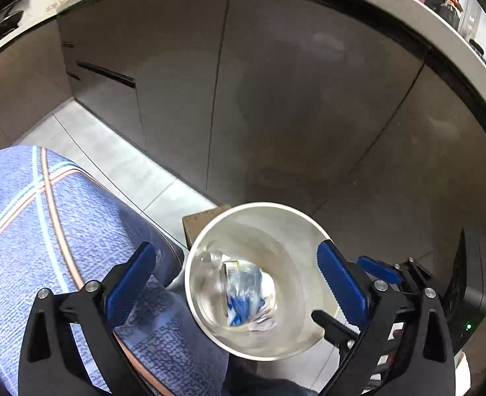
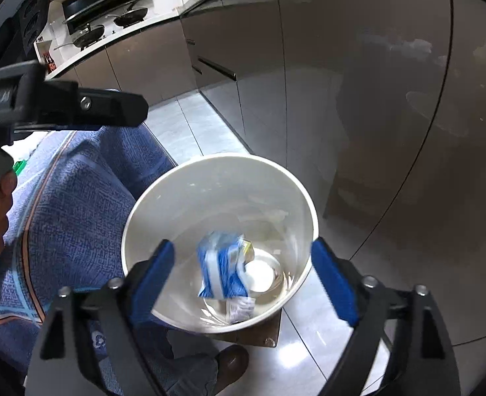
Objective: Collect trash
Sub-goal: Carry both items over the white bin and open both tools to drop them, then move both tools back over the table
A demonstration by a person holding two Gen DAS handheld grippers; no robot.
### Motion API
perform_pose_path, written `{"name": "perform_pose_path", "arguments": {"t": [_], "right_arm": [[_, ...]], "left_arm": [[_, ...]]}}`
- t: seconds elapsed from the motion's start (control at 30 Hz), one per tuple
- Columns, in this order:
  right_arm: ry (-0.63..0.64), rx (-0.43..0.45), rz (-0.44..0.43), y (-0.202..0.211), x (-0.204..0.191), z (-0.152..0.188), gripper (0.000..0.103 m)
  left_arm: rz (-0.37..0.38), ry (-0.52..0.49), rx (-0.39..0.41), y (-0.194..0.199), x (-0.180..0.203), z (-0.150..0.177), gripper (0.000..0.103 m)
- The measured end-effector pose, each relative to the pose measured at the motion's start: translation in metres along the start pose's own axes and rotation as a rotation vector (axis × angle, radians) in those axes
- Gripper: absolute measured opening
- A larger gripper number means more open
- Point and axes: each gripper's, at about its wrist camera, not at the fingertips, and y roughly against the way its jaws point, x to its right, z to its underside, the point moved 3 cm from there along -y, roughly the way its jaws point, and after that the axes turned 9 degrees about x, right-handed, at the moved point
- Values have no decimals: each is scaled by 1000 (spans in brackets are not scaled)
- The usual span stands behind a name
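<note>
We hold both tools spread wide and empty over the white bin (image 2: 216,178): the left tool (image 1: 239,283) and right tool (image 2: 243,279). A blue-and-white wrapper (image 2: 221,267), blurred and perhaps mid-fall, lies inside, so this drop-off looks done. Next we go find more trash.

bin (image 2: 295,194) mouth open, cabinets (image 2: 375,99) close behind

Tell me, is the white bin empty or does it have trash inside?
Not empty. The white bin holds a blue and white wrapper and some clear plastic at its bottom.
</note>
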Motion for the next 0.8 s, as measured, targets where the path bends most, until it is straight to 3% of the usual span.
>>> {"name": "perform_pose_path", "arguments": {"t": [0.23,0.53,0.8], "right_arm": [[-18,14,-11,10,-5,-4,99],[-17,55,-36,43,-23,-28,99],[27,114,-74,83,-56,-49,99]], "left_arm": [[-20,3,16,25,-4,2,95],[-28,42,45,75,-4,-6,95],[-155,63,129,138,-22,-9,95]]}}
